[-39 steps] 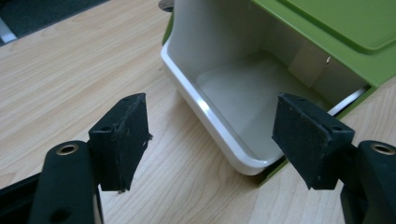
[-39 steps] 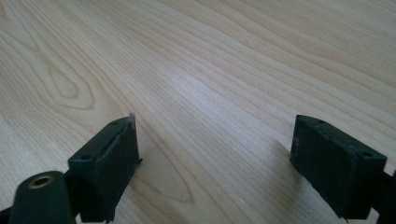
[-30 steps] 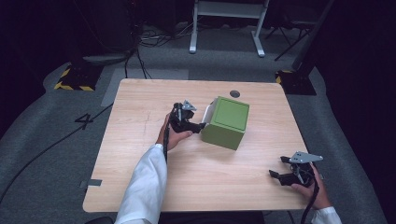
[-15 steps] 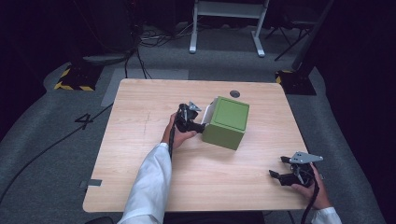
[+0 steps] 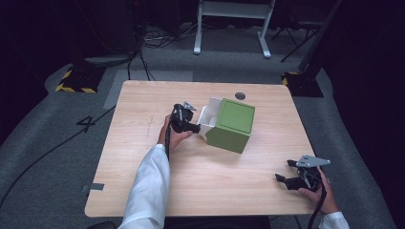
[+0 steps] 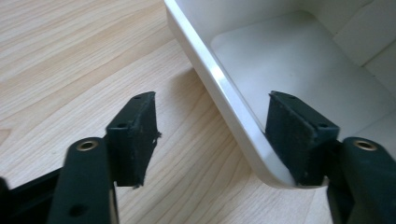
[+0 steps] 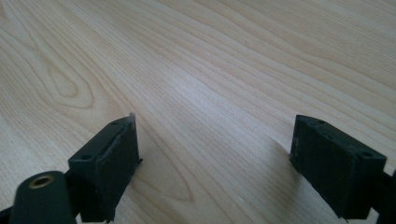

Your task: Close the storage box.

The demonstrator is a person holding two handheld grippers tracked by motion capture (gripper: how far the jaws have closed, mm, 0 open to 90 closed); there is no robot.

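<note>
- Green box (image 5: pixel 231 125): lies on its side mid-table, matte green outside, glossy white inside, rounded rim; open mouth faces the left gripper (image 5: pixel 187 125).
- Left gripper: jaws spread wide, straddling the white rim (image 6: pixel 224 98); one pad (image 6: pixel 299 135) inside the box, the other over bare wood. Not clamped.
- Right gripper (image 5: pixel 290 177): jaws wide, nothing held, near the table's front right corner, well apart from the box.
- Table (image 5: pixel 143 114): pale wood grain, flat; open room left and in front of the box.

Pale matt wood-grain table (image 7: pixel 224 70); glossy smooth white drawer (image 6: pixel 299 70).
</note>
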